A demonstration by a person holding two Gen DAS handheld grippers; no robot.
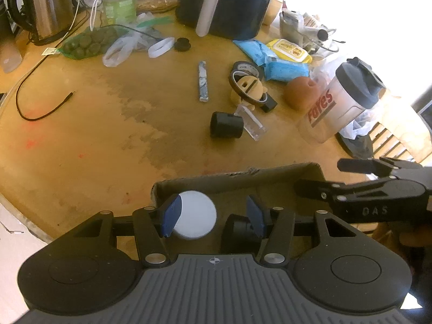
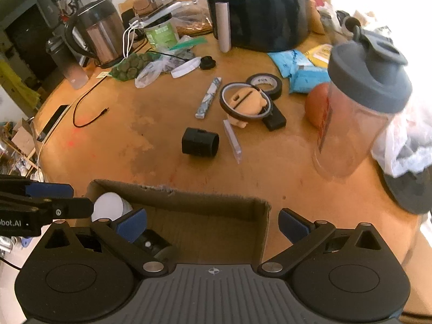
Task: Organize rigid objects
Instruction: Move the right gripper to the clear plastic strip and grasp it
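An open cardboard box (image 1: 237,181) (image 2: 189,202) sits at the near edge of the round wooden table. A white disc (image 1: 197,213) (image 2: 108,205) and a black part (image 1: 237,232) (image 2: 154,245) lie inside it. My left gripper (image 1: 213,216) (image 2: 58,197) hovers above the box's left end, open, with nothing between its blue pads. My right gripper (image 2: 213,226) (image 1: 324,178) stands wide open over the box's right end and is empty. Farther out lie a black cylinder (image 1: 225,129) (image 2: 199,143), a clear plastic piece (image 1: 249,124) (image 2: 232,137), tape rolls (image 1: 247,68) (image 2: 266,82) and a patterned stick (image 1: 203,81) (image 2: 209,98).
A lidded shaker bottle (image 1: 340,102) (image 2: 356,118) stands at the right, close to the box. A black air fryer (image 1: 229,2) (image 2: 259,10), a kettle (image 1: 48,8) (image 2: 100,32), a loose black cable (image 1: 40,110) (image 2: 89,118), bagged green items (image 1: 89,43) and blue wipes packs (image 1: 280,67) crowd the far side.
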